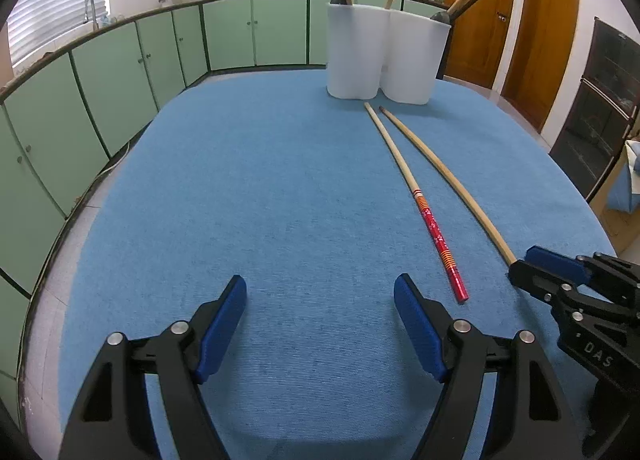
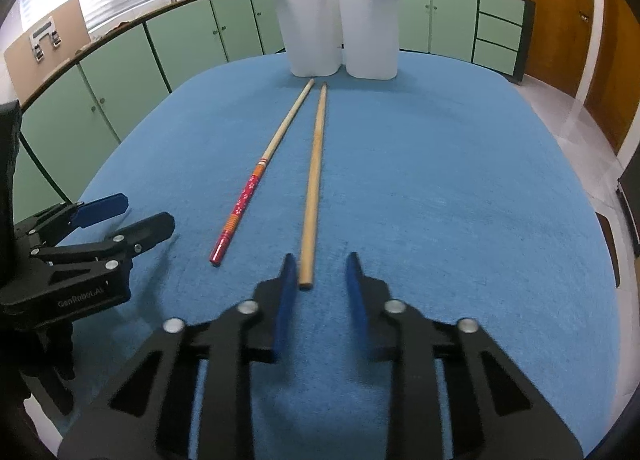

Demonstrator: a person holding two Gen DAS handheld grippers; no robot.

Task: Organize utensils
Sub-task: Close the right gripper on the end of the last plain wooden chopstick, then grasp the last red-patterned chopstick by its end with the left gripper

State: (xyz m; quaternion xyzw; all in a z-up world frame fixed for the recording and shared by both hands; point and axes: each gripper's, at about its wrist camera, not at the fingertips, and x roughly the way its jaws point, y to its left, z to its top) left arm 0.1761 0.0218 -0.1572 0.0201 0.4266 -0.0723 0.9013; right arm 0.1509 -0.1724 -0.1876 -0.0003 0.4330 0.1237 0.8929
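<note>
- Blue cloth (image 1: 280,188) covers a rounded table that fills most of both views, in a kitchen with pale green cabinets (image 1: 120,72) along the far wall and left side.
- Behind the cabinets are white wall tiles, a tap (image 1: 91,8) by a window with blinds, and pots on the counter; two brown wooden doors (image 1: 516,20) stand at right, with a dark oven (image 1: 592,108) beside them.
- Bare cloth spreads wide to the left of the chopsticks and in front of the left gripper; the table's edges curve away to floor on both sides.
- Twin-compartment white holder (image 1: 380,56) stands upright near the far edge; several chopsticks lean out of both compartments, dark and red-patterned ones in the left, wooden ones in the right.
- Two loose chopsticks lie side by side on the cloth, tips near the holder's base: a red-patterned chopstick (image 1: 424,212) and a plain wooden chopstick (image 1: 452,176).
- Left gripper (image 1: 320,316) hovers over empty cloth, jaws spread wide, holding nothing.
- Right gripper (image 2: 322,280) has its jaws narrowly apart around the near end of the plain wooden chopstick; the left pad looks close to or touching it, not clamped.
</note>
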